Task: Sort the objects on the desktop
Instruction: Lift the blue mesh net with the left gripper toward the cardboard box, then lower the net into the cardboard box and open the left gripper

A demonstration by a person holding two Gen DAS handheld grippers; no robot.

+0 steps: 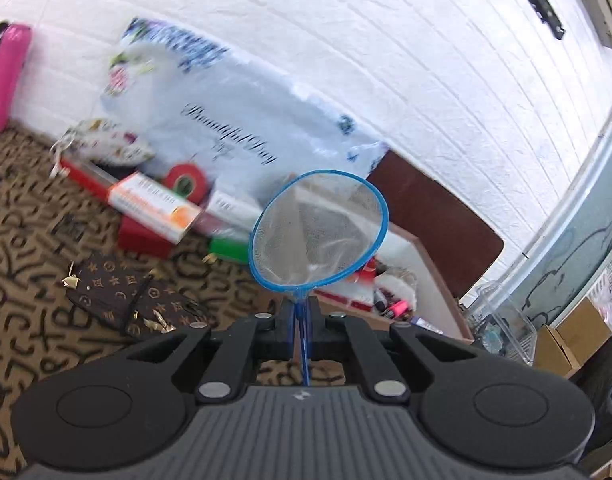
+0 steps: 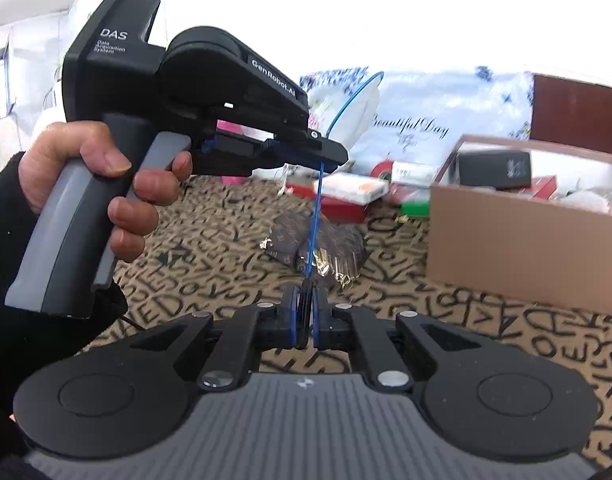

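A small net with a blue hoop (image 1: pixel 319 228) and thin blue handle (image 2: pixel 313 220) is held in the air by both grippers. My left gripper (image 1: pixel 300 308) is shut on the handle just below the hoop; it shows in the right wrist view (image 2: pixel 325 152), held by a hand. My right gripper (image 2: pixel 304 304) is shut on the handle's lower black end. An open cardboard box (image 2: pixel 525 236) with several items stands to the right; its rim shows in the left wrist view (image 1: pixel 429 276).
A brown patterned pouch (image 1: pixel 130 296) lies on the letter-patterned tablecloth (image 1: pixel 30 240). Boxes, a red tape roll (image 1: pixel 186 178) and a green item (image 1: pixel 228 248) are piled before a white plastic bag (image 1: pixel 242 120) at the wall. A pink bottle (image 1: pixel 4 80) stands far left.
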